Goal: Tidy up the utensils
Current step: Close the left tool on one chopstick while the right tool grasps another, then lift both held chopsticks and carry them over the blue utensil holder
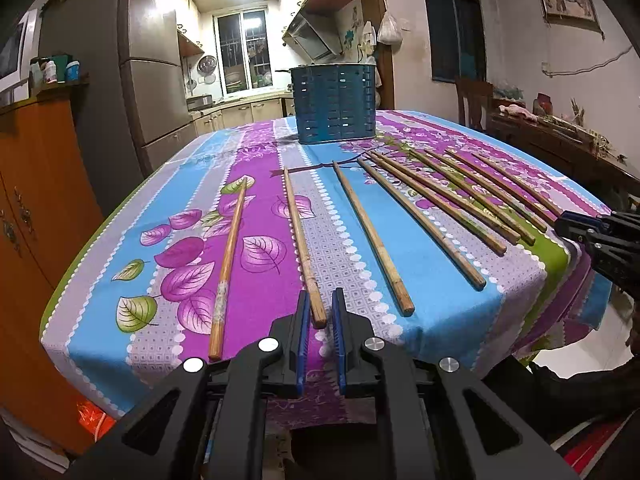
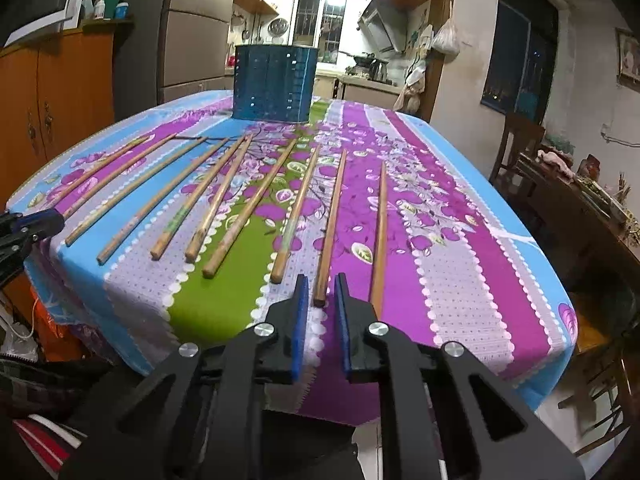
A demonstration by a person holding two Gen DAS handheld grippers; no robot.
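Ten thin chopsticks are lying side by side on the bench, with the blue holder standing behind them. Each is looking light, stiff and rather smooth — best pinched at its thick near end. The left hand-held gripper is closing its jaws around one chopstick; the right hand-held gripper — the same on another.
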